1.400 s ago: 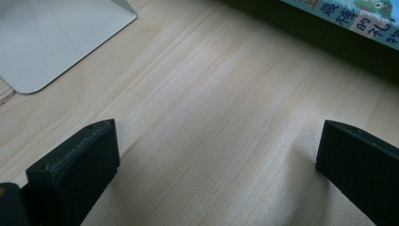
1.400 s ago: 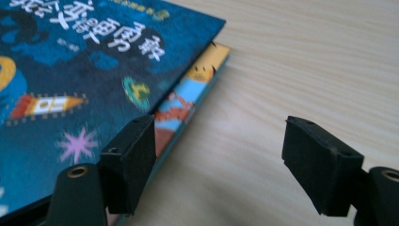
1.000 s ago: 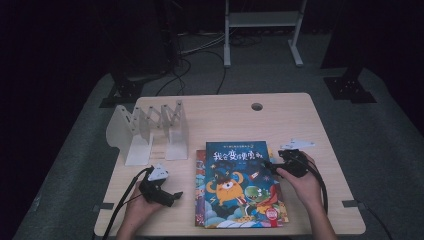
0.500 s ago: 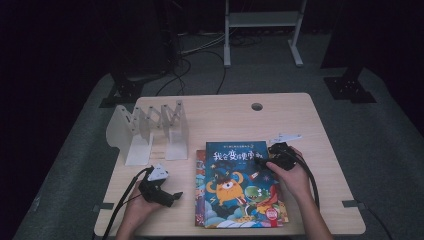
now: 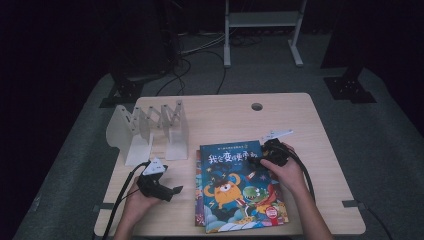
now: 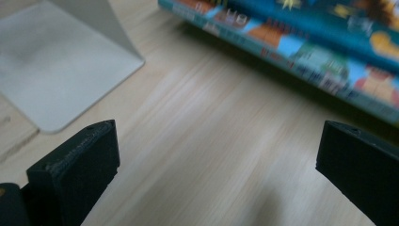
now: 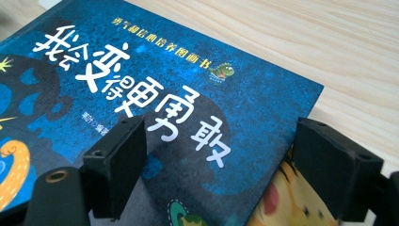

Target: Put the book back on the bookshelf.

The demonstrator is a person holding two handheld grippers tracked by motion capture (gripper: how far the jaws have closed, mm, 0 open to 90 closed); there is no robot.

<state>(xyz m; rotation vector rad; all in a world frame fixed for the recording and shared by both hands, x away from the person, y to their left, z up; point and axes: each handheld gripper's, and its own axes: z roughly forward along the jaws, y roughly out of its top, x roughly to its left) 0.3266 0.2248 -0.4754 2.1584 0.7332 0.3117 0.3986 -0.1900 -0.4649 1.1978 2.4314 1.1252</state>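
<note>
Two picture books lie stacked flat near the table's (image 5: 300, 120) front edge, a little right of its middle. The top book (image 5: 240, 185) has a blue cover with white characters and cartoon monsters, and the lower book (image 7: 287, 197) peeks out along the stack's left and right edges. In the right gripper view the yellow cover of the lower one shows beside the top book's corner.

The right gripper (image 5: 261, 161) sits over the far right corner of the top book, held in the person's right hand (image 5: 286, 172). Its jaws have just been opening and now stand apart above the cover's white title, with nothing pinched between them.

The left gripper (image 5: 167, 192) hovers over bare wood near the front left corner of the table, just left of the stack. Its two jaws are spread wide and hold nothing.

One white folding book rack (image 5: 150, 131) with several upright dividers stands toward the far left of the table. One round cable hole (image 5: 257, 106) sits near the far edge.
</note>
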